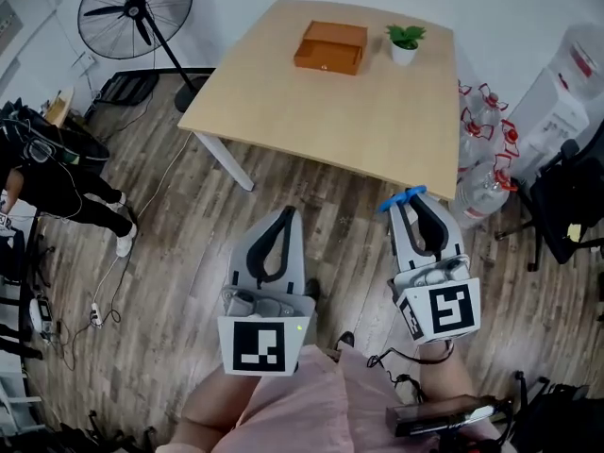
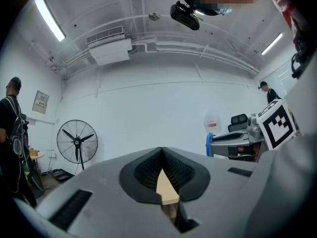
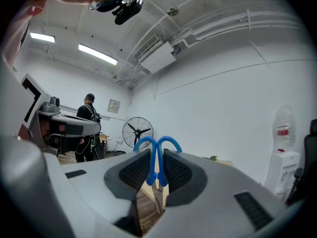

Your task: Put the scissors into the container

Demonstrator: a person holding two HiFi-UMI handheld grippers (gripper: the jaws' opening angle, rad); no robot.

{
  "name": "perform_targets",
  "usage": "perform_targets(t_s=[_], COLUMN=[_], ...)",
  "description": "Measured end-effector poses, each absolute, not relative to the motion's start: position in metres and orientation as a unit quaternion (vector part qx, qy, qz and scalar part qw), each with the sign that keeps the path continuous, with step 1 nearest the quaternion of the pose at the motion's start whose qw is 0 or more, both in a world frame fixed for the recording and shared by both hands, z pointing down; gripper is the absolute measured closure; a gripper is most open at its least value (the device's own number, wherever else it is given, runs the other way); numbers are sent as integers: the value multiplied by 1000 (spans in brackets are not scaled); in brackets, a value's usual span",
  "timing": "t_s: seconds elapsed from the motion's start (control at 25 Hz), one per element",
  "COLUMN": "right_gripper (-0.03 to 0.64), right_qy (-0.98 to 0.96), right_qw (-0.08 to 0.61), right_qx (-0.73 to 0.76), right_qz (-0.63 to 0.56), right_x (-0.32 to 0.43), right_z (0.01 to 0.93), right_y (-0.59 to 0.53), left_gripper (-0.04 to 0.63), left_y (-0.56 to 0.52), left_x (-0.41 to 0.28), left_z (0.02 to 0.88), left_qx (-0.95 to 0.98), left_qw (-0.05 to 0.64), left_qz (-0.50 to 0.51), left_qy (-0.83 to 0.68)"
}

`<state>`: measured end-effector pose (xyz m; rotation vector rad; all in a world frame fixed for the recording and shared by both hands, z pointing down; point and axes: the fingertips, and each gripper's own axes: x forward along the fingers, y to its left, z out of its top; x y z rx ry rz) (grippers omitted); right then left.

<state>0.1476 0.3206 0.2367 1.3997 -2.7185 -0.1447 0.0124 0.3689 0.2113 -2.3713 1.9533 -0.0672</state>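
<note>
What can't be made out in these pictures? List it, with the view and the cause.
- Blue-handled scissors: blades mostly hidden between the pads of the right gripper, right gripper view; head view shows only the handles.
- Orange-brown rectangular container: open or lidded, too small to tell, head view.
- Light wooden table: only a sliver shows past the shut left gripper, left gripper view.

table [image 1: 311,111]: 1 potted plant [image 1: 405,41] | floor fan [image 1: 135,9] beside | water jugs [image 1: 483,189] | office chair [image 1: 566,196] | 1 person [image 1: 47,182]

head: overhead, steep down | gripper views: level, forward | shared: fan [image 1: 135,9]
</note>
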Motion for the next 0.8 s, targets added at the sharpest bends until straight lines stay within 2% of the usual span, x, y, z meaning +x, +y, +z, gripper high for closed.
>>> perform_targets(t_s=[0.48, 0.8], right_gripper=[532, 532], right_qy=[-874, -860], right_qw=[42, 48], right_qx=[479, 502], right_qz=[-64, -77], right_x=[64, 58], right_z=[220, 211], right_y=[205, 171], left_gripper=[591, 591], left_y=[244, 207], left_x=[-72, -85], left_z=[197, 199], left_qx=[-786, -797], left_qw=[49, 43], left_qz=[-11, 0], left_qy=[617, 603])
